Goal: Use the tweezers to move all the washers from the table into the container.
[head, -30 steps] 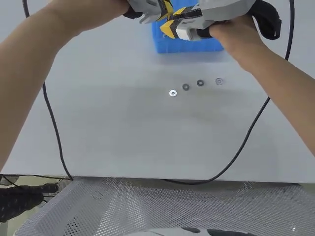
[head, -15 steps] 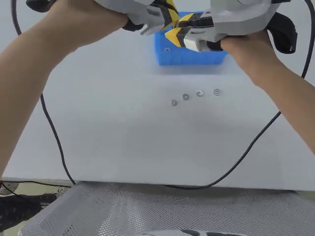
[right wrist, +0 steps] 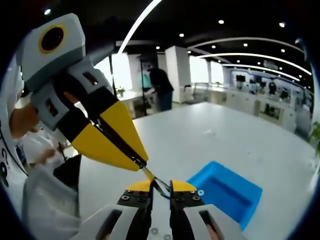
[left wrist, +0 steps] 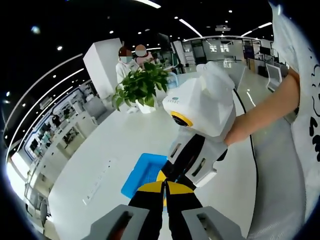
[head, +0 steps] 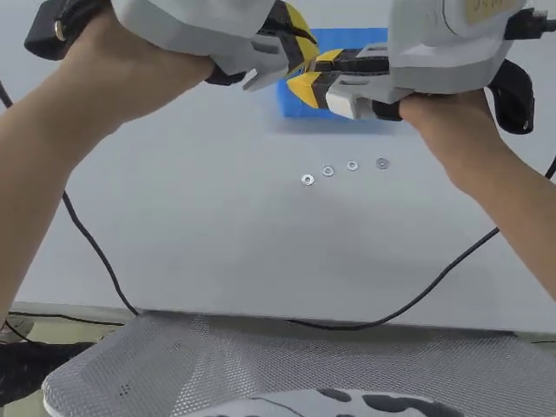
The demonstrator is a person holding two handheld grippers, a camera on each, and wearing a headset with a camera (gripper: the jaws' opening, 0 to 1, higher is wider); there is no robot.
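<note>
Several small metal washers (head: 328, 171) lie in a short row on the grey table. Beyond them sits the blue container (head: 347, 36) (left wrist: 142, 172) (right wrist: 225, 192), with one washer (right wrist: 200, 192) inside near a corner. Both grippers are held up above the table, tip to tip in front of the container. My left gripper (head: 302, 59) (left wrist: 165, 189) has its yellow-tipped jaws together on one end of the thin tweezers (right wrist: 150, 176). The tweezers' other end runs between the jaws of my right gripper (head: 295, 90) (right wrist: 161, 188), which stand nearly together around it.
A black cable (head: 434, 278) loops across the table's near right side, and another cable (head: 87, 234) runs down the left. A grey mesh surface (head: 261, 365) lies below the table's front edge. In the gripper views, people stand far off by a potted plant (left wrist: 140, 87).
Both grippers have risen toward the headset and look larger, still tip to tip. The camera has shifted; the washers and container stay put.
</note>
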